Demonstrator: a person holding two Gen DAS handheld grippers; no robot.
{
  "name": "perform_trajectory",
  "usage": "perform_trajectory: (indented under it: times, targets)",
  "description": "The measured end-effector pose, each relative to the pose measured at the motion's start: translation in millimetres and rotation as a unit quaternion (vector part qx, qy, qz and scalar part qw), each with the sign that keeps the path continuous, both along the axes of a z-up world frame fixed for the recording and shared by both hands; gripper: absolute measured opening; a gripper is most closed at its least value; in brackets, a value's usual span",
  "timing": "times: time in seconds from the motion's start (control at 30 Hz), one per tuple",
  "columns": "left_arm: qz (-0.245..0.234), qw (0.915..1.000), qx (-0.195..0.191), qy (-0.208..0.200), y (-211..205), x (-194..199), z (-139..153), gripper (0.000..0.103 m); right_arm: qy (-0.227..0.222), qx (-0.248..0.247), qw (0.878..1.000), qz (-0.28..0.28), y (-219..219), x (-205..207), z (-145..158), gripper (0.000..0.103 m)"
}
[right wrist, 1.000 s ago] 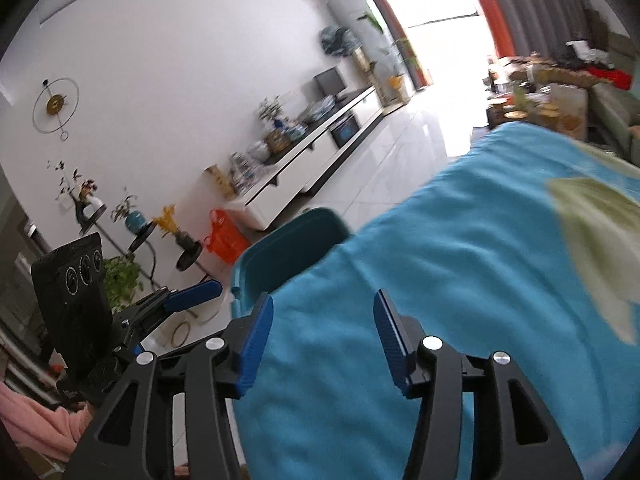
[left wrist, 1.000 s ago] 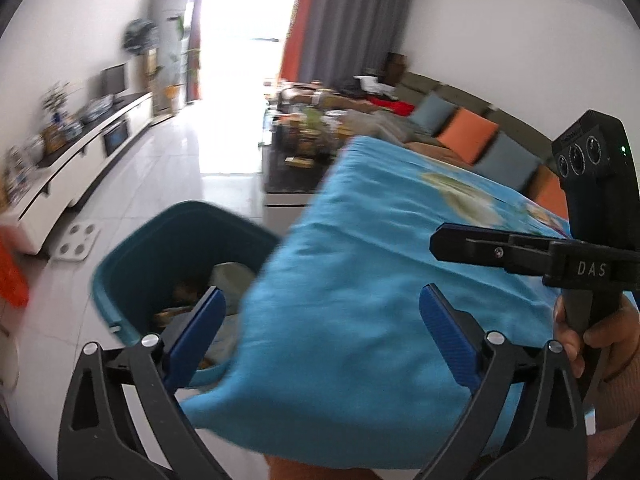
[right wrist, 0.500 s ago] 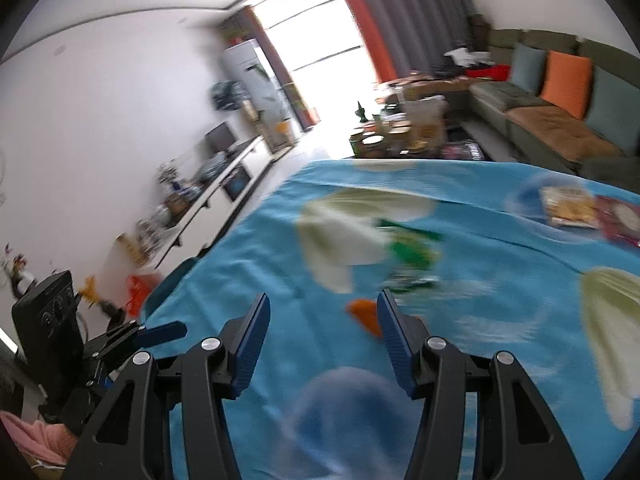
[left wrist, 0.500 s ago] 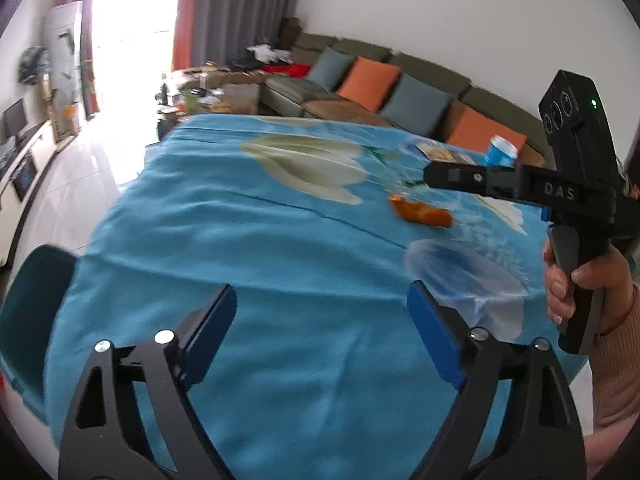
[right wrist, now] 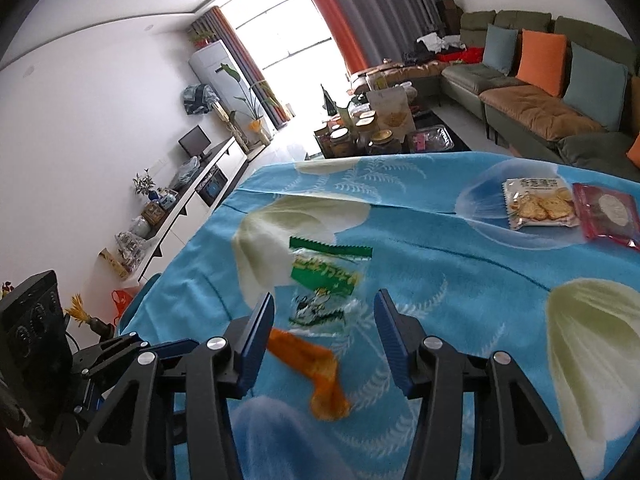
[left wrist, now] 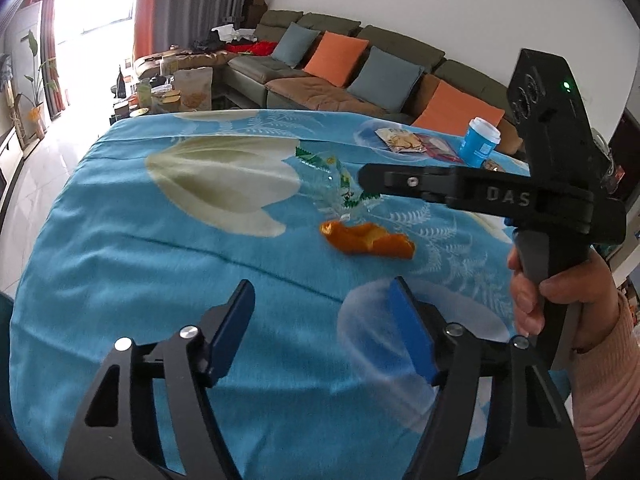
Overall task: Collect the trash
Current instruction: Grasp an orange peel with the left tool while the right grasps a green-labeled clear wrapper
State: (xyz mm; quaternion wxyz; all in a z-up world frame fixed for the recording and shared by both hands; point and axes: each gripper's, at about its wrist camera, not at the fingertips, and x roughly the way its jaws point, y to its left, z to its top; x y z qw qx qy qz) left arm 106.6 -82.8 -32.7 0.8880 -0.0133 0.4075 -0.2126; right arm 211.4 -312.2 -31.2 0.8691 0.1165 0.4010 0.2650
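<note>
Right gripper [right wrist: 323,330] is held spread wide, empty, above the cloth [right wrist: 460,280], lined up so the orange wrapper [right wrist: 316,368] and the green packet [right wrist: 326,280] fall in its gap. Judged an approach for a pick; no contact is seen. The wrapper is the likely first target: nearest, crumpled, raised enough to pinch.

Left gripper [left wrist: 320,330] is also wide and empty, parked low at 6 o'clock in its own view, well apart from the trash. Probably kept back to leave the right one room.

Trash positions, right view:
- orange wrapper at 6 o'clock, just below the gap, lying diagonal
- green packet at centre, flat, just beyond the wrapper; whether they touch cannot be told
- cracker pack [right wrist: 538,208] and red pack [right wrist: 608,216] side by side at 2–3 o'clock, well apart from the gripper

A blue cup [left wrist: 480,142] is seen at 2 o'clock in the left view, near the far cloth edge by the sofa [left wrist: 360,68].

Clearance: open cloth all round the wrapper, nothing blocking descent. Cloth edge drops off at 9 o'clock, where a teal bin rim [right wrist: 138,300] just shows, presumably the drop point. Thin film on soft cloth: fabric may get pinched along with it.
</note>
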Motion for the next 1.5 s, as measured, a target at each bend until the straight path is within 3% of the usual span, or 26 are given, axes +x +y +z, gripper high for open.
perform_trajectory:
  times: [0.3,0.43,0.53,0.77,0.97,1.5]
  targets:
    - [-0.006,0.9996,-0.004,0.027,-6.2,23.4,-7.0,0.056,0.03,0.002,0.999,0.014,6.9,25.2,-12.5,0.047]
    - [-0.014,0.9987,-0.01,0.048,-11.7,35.5,-11.9,0.049,0.044,0.013,0.999,0.023,6.2,28.6,-17.9,0.023]
    - [-0.018,0.9982,-0.018,0.054,-14.6,42.7,-11.8,0.048,0.042,0.015,0.999,0.027,4.2,27.0,-19.1,0.021]
    - [-0.028,0.9962,-0.037,0.074,-18.7,56.0,-16.6,0.024,0.024,0.03,0.999,0.016,-5.4,24.4,-8.8,0.019]
    - [-0.033,0.9958,-0.047,0.072,-16.1,50.3,-17.2,0.015,0.017,0.041,0.999,0.005,-15.7,18.2,-4.6,0.02]
    - [-0.009,0.9984,-0.047,0.03,15.1,-0.4,-1.4,0.011,0.0,0.066,0.998,0.003,-20.6,-12.9,-0.7,0.02]
